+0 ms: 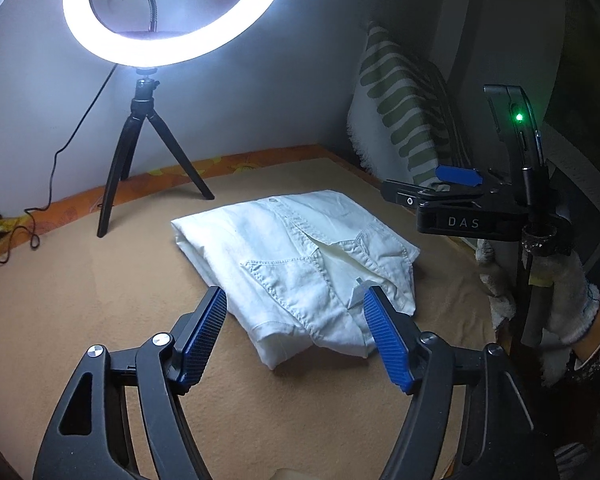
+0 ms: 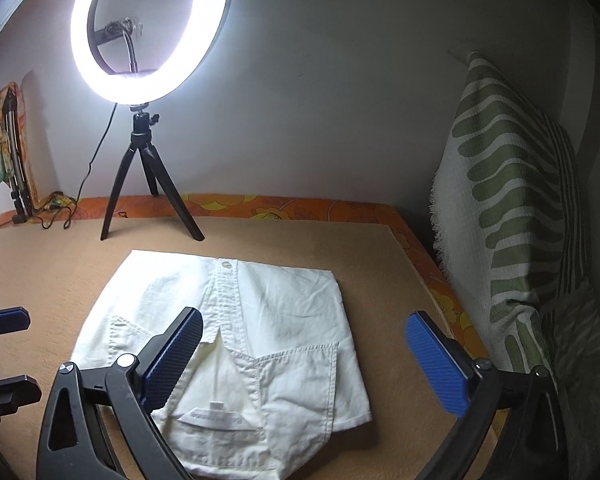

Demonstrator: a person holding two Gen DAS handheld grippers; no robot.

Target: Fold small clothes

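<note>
A white cotton shirt [image 2: 236,344], folded into a rough rectangle, lies flat on a tan, felt-like mat [image 2: 380,264]. Stitched seams outline two chest pockets, a button sits at the far edge of the placket, and a sewn label shows near the collar. The left gripper [image 1: 296,320] hangs above the shirt's near edge, its ribbed blue pads spread apart and touching nothing. The right gripper [image 2: 304,356] is also released, with its black hinged fingers wide either side of the shirt. Behind the shirt a glowing ring light [image 2: 148,32] stands on a black tripod [image 2: 148,184]. A fringed woven cushion [image 2: 512,208] with green stripes leans upright beside the mat. An orange floral cloth [image 2: 292,206] borders the mat.
</note>
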